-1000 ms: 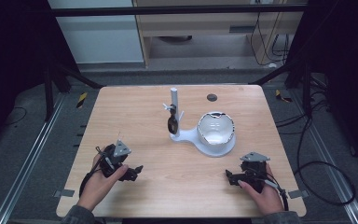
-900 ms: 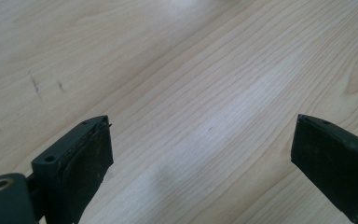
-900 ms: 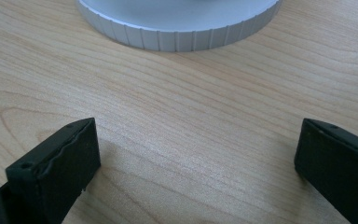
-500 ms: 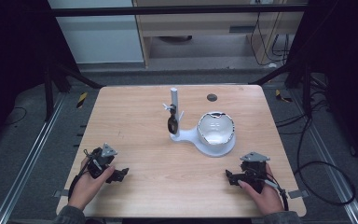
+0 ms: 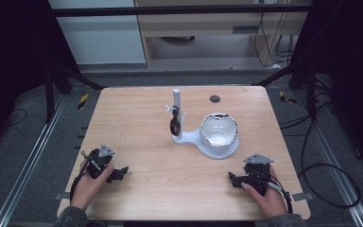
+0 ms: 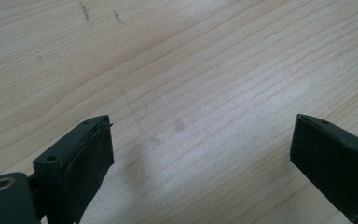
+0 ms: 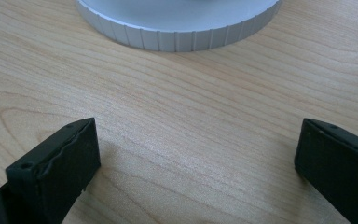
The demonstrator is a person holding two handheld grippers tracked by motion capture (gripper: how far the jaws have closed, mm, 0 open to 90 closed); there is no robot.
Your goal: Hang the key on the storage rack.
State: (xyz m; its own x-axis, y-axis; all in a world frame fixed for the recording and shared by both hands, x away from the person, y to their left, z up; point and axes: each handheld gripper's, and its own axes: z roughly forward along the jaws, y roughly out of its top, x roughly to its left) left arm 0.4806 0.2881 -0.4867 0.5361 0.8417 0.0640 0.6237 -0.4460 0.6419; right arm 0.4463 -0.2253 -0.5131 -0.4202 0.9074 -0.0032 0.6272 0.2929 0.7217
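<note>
Left hand-held gripper (image 5: 117, 173): low in the lower left of the high view, resting on the bare wood, a hand (image 5: 89, 185) wrapped round it from below. Its own view (image 6: 200, 154) has both black jaws spread wide, nothing but wood grain between them.

Right hand-held gripper (image 5: 235, 179): lower right of the high view, down on the desk, held by the other hand (image 5: 264, 196), grey plate on top. In its own view (image 7: 196, 158) the jaws stand wide apart and empty.

Desk (image 5: 137, 123): light wood, a small dark round spot (image 5: 214, 99) near its far edge.

White stand (image 5: 196, 138): centre of the high view, a flat base with an upright post (image 5: 176, 101) at its left end.

Bowl (image 5: 219, 131): sits on the round right part of the base; looks pale with a dark rim, though the detail is too small to be sure.

Dark small piece (image 5: 174, 125): hangs against the post, halfway down.

Base edge (image 7: 177, 32): ribbed and pale, across the top of the right gripper view, apart from the jaws.
</note>
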